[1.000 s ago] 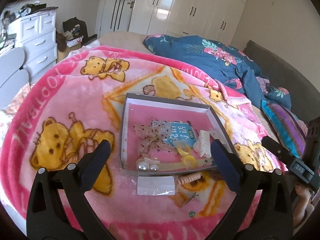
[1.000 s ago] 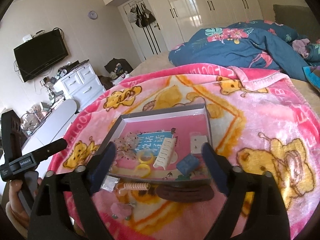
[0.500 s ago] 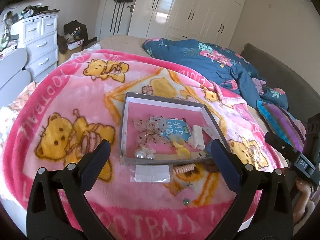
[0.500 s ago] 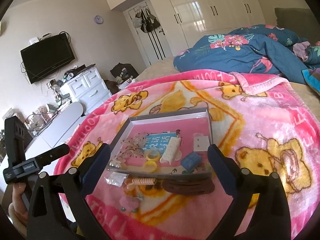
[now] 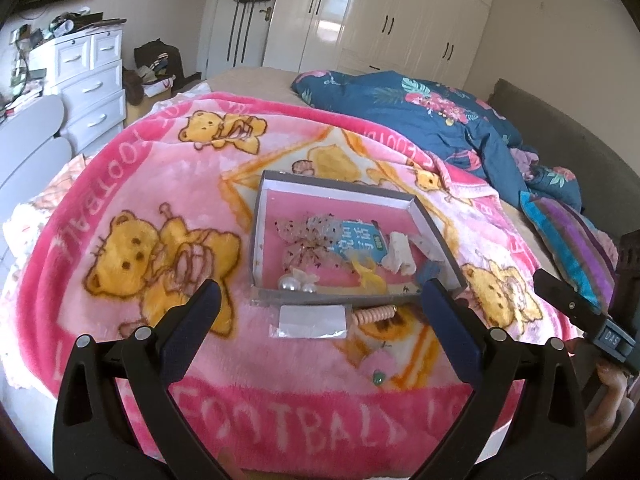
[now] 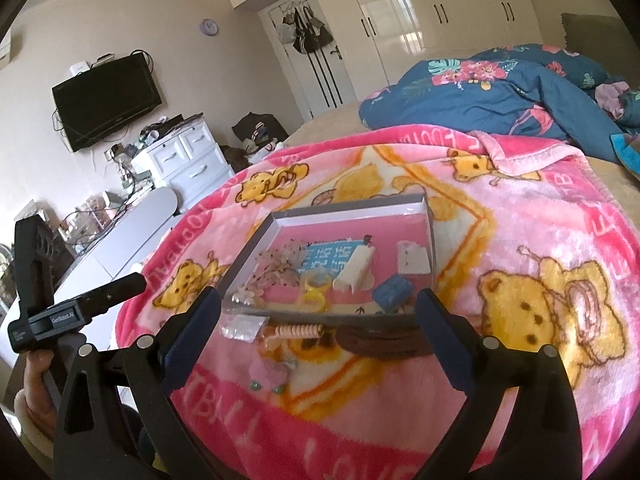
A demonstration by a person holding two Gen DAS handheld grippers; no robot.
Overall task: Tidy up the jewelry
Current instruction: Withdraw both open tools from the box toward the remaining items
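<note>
bright daylight fills both views, with white glare on the glossy wardrobe doors [image 5: 340, 4]. strong fisheye bending and dark vignette at corners; pink blanket [image 6: 520, 240] slightly soft.

Glossy white wardrobes [image 5: 384, 28] along the cream back wall, black television [image 6: 107, 99] mounted above a cluttered white drawer chest [image 6: 188, 160], bed under a pink bear blanket [image 5: 132, 184], daylight gleaming.

Right claw [image 6: 318, 306] gaping empty above pink blanket [image 6: 540, 248], grey tray [image 6: 430, 220] of trinkets lying at 12 o'clock, coiled hair tie [image 6: 298, 331] sitting just outside its near wall, left claw [image 6: 80, 308] hovering at 9 o'clock.
</note>
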